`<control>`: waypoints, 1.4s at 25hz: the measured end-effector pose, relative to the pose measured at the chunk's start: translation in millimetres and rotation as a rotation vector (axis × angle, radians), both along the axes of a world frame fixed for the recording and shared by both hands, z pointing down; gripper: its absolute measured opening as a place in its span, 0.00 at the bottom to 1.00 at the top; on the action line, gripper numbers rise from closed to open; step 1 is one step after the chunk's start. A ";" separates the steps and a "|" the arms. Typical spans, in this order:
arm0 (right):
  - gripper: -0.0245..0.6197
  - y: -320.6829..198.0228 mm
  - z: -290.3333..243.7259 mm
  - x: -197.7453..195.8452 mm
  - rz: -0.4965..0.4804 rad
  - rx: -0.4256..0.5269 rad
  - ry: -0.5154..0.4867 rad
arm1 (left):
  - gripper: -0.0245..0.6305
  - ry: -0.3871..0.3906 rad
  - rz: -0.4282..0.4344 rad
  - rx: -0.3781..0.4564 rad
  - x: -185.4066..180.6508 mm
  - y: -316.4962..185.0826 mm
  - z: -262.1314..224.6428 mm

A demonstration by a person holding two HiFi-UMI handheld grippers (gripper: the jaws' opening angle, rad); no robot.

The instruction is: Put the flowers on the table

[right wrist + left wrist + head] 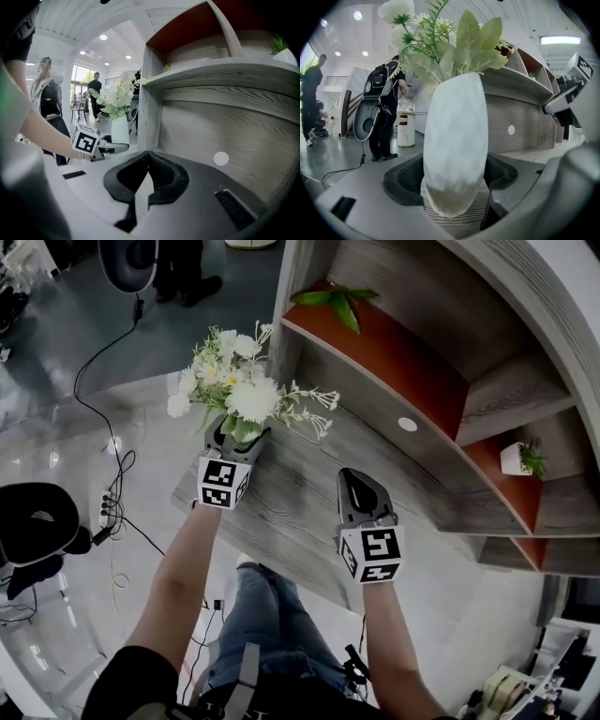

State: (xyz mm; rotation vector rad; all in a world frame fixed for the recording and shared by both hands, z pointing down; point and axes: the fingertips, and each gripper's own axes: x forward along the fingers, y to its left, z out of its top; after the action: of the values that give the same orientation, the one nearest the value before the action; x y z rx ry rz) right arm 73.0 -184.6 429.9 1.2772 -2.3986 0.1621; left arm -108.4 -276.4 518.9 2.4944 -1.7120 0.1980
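Clenches left claw (453, 180) on white vase (454, 126) of flowers (234, 381), upper left of frame, at the worktop (291, 512) corner. Holds right claw (356, 482) pinched shut, empty. Risks toppling off the edge if released tilted: top-heavy blooms.

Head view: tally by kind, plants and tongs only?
vase of white flowers: 1
potted plant in white pot: 1
green leafy sprig: 1
tongs: 2 (left tongs clamped on the vase, right tongs closed and empty)
total: 5
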 end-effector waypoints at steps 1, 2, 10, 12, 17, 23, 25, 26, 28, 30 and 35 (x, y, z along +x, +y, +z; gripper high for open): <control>0.06 -0.4 -0.1 0.3 -0.001 -0.001 -0.003 | 0.60 -0.001 0.001 0.000 1.1 -0.3 -0.3; 0.06 -0.4 -0.3 0.0 -0.003 -0.002 -0.006 | 0.60 -0.004 0.003 -0.001 2.1 -0.3 -0.4; 0.06 3.7 -1.4 -9.8 -0.014 -0.011 -0.013 | 0.60 -0.011 0.023 -0.012 3.5 4.7 -1.9; 0.06 4.6 -1.7 -10.4 -0.017 -0.014 -0.015 | 0.61 -0.015 0.020 -0.013 3.7 4.9 -2.9; 0.06 10.0 -0.7 -9.7 -0.013 -0.008 -0.012 | 0.60 -0.047 0.028 -0.023 3.5 6.2 2.8; 0.06 11.7 -3.1 -10.4 -0.009 -0.001 -0.011 | 0.60 -0.063 0.035 -0.022 1.9 5.4 3.6; 0.06 12.1 -2.9 -10.0 -0.010 -0.002 -0.011 | 0.60 -0.068 0.035 -0.029 2.3 5.7 5.2; 0.06 12.3 -3.1 -10.1 -0.010 -0.002 -0.011 | 0.60 -0.072 0.036 -0.032 2.5 5.9 5.0; 0.06 12.1 -3.8 -11.3 -0.011 -0.001 -0.011 | 0.60 -0.077 0.040 -0.033 2.7 5.8 2.8; 0.06 11.2 -4.1 -12.4 -0.014 0.000 -0.013 | 0.60 -0.086 0.044 -0.037 2.7 5.2 3.9; 0.06 8.0 -4.3 -10.3 -0.019 0.001 -0.019 | 0.65 -0.095 0.032 -0.047 3.1 4.0 10.8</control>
State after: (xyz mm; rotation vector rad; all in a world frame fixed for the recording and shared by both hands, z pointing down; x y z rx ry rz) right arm 62.7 -176.6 425.5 1.2583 -2.4266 0.1686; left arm -105.3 -272.4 529.7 2.5181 -1.6810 0.3618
